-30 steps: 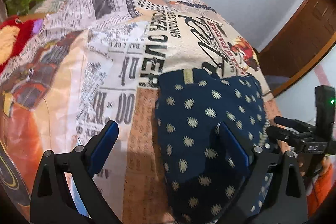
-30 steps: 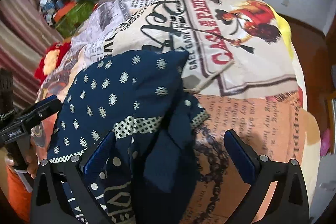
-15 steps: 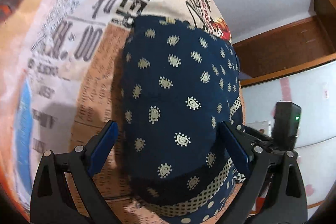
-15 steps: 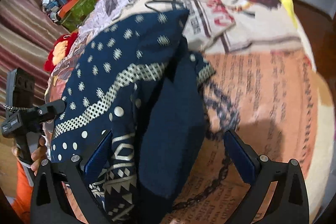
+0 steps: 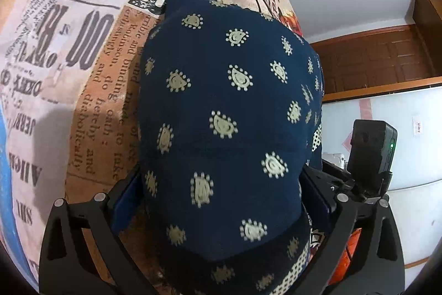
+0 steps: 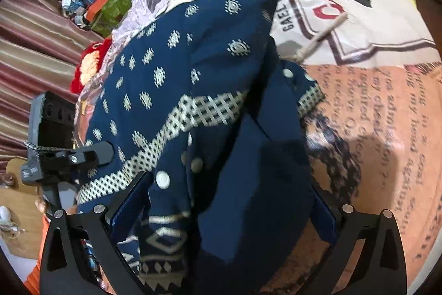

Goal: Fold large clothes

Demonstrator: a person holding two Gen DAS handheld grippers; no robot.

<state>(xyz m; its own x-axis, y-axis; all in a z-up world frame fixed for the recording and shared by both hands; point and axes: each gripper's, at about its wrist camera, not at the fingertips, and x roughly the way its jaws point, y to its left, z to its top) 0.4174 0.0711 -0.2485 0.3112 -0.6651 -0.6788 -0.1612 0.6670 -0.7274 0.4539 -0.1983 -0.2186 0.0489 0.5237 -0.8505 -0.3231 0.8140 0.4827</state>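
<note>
While both tongs straddle the folded bundle, the navy garment lies on the printed bedspread near the bed's front edge, its paisley-dotted top layer smooth in the left wrist view. The left tongs stand with jaws spread wide, one blue pad on each side of the cloth; whether the pads press the fabric or merely flank it cannot be told. The right tongs are likewise spread, set over the thick end of the bundle where plain navy panels and a cream lattice border pile up in loose layers.

Risks, as judged from this arrangement:

- Uneven stack — the right wrist view shows several layers splayed and offset, so a squeeze there may catch only the upper plies and let the lower ones slide out.
- Unfolding — a lift or drag by one pair of tongs alone would likely pull the top layer back and undo the fold.
- Snagging the bedspread — jaws lowered too far could pinch the printed cover with the garment and wrinkle both.
- Collision — the other handset sits just beside the left tongs, so an inward sweep might knock the two together.
- A loose cream cord lies on the bedspread beyond the bundle and could be dragged along.
</note>
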